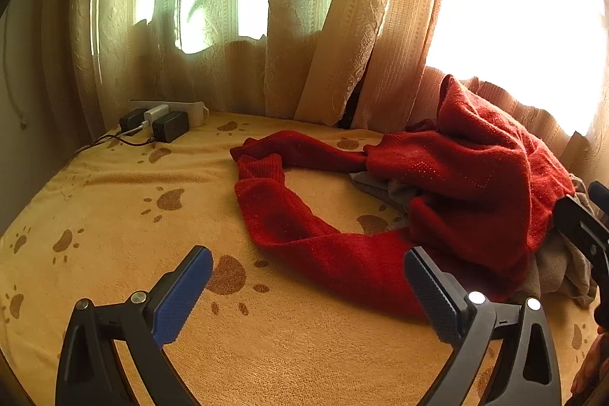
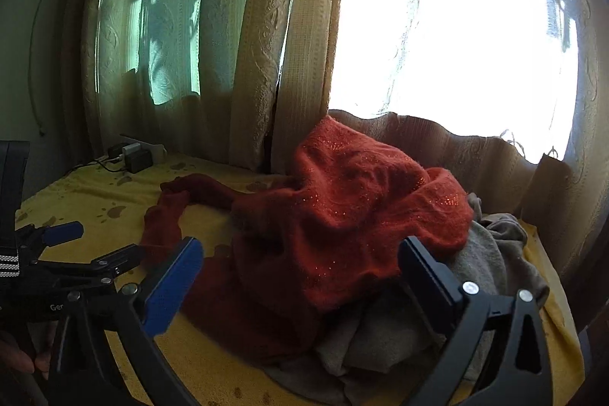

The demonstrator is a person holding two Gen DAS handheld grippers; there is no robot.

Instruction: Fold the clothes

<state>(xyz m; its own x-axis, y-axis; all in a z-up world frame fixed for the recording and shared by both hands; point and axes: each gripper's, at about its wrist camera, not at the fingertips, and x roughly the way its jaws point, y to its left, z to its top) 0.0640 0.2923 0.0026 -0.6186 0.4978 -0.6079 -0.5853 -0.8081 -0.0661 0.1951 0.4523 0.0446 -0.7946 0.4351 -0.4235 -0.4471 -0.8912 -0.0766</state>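
**A:** What are your grippers doing?

**B:** My left gripper (image 1: 308,286) has its jaws spread wide with nothing between them, hanging over the yellow blanket (image 1: 114,177) with brown paw prints. My right gripper (image 2: 300,273) is spread wide too, and no cloth sits between its blue pads (image 2: 171,288).

**A:** And the clothes?

**B:** The red sweater (image 1: 456,170) lies just ahead of both grippers. In the left wrist view, one sleeve curves across the blanket right in front of my left gripper, and the second sleeve stretches out farther back. The body of the sweater is heaped up on the right, nearer the curtain (image 1: 342,25).

**A:** Anything under it?

**B:** Yes, a grey garment (image 2: 399,330) is crumpled beneath it and spills out on the near right side, close to my right gripper's right finger.

**A:** What else is on the bed?

**B:** At the far left corner a white power strip (image 1: 190,111) holds black chargers (image 1: 169,126), with cables trailing over the blanket. Sunlit windows glow behind the curtain.
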